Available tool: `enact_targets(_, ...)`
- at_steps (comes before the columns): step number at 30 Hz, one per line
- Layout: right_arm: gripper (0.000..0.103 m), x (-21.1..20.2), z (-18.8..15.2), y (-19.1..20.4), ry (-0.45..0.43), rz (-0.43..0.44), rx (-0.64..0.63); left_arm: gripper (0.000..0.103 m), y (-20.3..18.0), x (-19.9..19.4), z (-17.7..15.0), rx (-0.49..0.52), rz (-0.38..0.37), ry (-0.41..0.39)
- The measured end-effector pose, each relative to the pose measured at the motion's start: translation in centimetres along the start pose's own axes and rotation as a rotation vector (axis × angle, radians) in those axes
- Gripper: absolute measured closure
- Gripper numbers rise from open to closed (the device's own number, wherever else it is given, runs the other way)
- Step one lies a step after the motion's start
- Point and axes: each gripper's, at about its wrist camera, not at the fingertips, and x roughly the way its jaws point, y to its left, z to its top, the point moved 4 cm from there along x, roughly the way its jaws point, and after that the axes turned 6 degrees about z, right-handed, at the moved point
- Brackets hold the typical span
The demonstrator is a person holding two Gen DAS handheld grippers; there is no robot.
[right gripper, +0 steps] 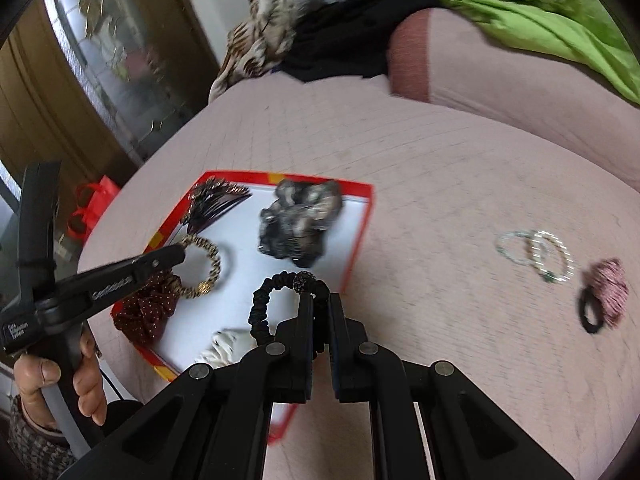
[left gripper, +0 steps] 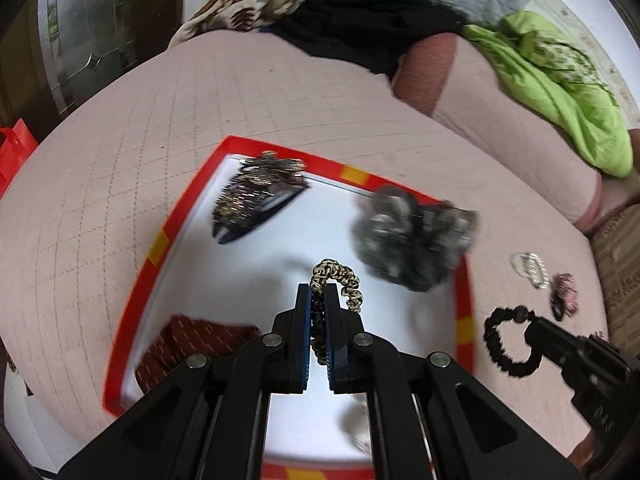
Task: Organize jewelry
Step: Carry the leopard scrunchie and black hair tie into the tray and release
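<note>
The left gripper (left gripper: 318, 300) is clenched on a leopard-print hair tie (left gripper: 338, 280), whose loop hangs out past the fingertips above the white floor of the red-rimmed tray (left gripper: 160, 240). The right gripper (right gripper: 320, 304) is likewise clamped on a black hair tie (right gripper: 276, 296) with a beaded knot, held over the tray's near right edge. Both are carried, not yet set down.

The tray lies on a pink quilted bedspread (left gripper: 120, 140) and already holds a beaded hair clip (left gripper: 256, 196), a grey scrunchie (left gripper: 412, 236), a dark red dotted scrunchie (left gripper: 188, 344) and what looks like a white one (right gripper: 226, 346), though blur makes that last hard to name.

To do this well, each tie should come down over a bare white patch, clear of the grey scrunchie and the clip, and low enough that the loop touches the floor before the jaws part; dropped from height, a springy tie may bounce over the rim. The two grippers sit close, so releasing one, then the other, avoids tangling the loops. Well apart on the bedspread wait two beaded bracelets (right gripper: 536, 256) and a pink-and-black hair tie (right gripper: 604, 296).
</note>
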Motion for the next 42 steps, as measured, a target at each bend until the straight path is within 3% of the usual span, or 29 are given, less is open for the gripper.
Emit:
enact_targets(10, 0.095, 7.6, 0.0, 2.4, 0.105, 0.033, 0.006, 0.097, 2.1, 3.6, 1.1, 0.005, 0.048, 0.033)
enact_targets(16, 0.093, 8.3, -0.4, 2.2, 0.114, 0.036, 0.012, 0.097, 2.5, 4.2, 1.1, -0.01, 0.047, 0.044)
enact_targets(19, 0.091, 8.0, -0.4, 2.2, 0.112, 0.042, 0.008, 0.089, 2.5, 3.9, 1.2, -0.023, 0.038, 0.039)
enact_targets(20, 0.088, 7.8, -0.3, 2.2, 0.108, 0.037, 0.002, 0.083, 2.4, 3.7, 1.3, -0.027, 0.037, 0.036)
enact_targets(24, 0.059, 6.4, -0.2, 2.4, 0.079, 0.049, -0.006, 0.067, 2.0, 2.5, 1.5, -0.038, 0.026, 0.012)
enact_targets(28, 0.059, 4.3, -0.2, 1.7, 0.029, 0.04, 0.005, 0.067, 1.7, 0.9, 1.4, -0.05, 0.012, -0.005)
enact_targets(31, 0.059, 3.1, -0.3, -0.4, -0.02, -0.063, 0.041, 0.065, 1.6, -0.8, 1.1, -0.053, 0.012, -0.038)
enact_targets(35, 0.059, 5.0, -0.3, -2.1, 0.047, -0.117, 0.063, 0.062, 1.3, -2.2, 0.3, -0.042, 0.029, -0.074)
enact_targets(37, 0.074, 6.3, -0.2, -2.6, 0.077, -0.128, 0.071, 0.062, 1.2, -2.5, -0.1, -0.036, 0.033, -0.075)
enact_targets(38, 0.088, 6.9, -0.2, -2.8, 0.094, -0.126, 0.081, 0.062, 1.1, -2.6, -0.2, -0.034, 0.032, -0.074)
enact_targets(42, 0.095, 7.2, -0.3, -2.9, 0.1, -0.1, 0.113, 0.062, 0.7, -3.1, -0.6, -0.03, 0.023, -0.076)
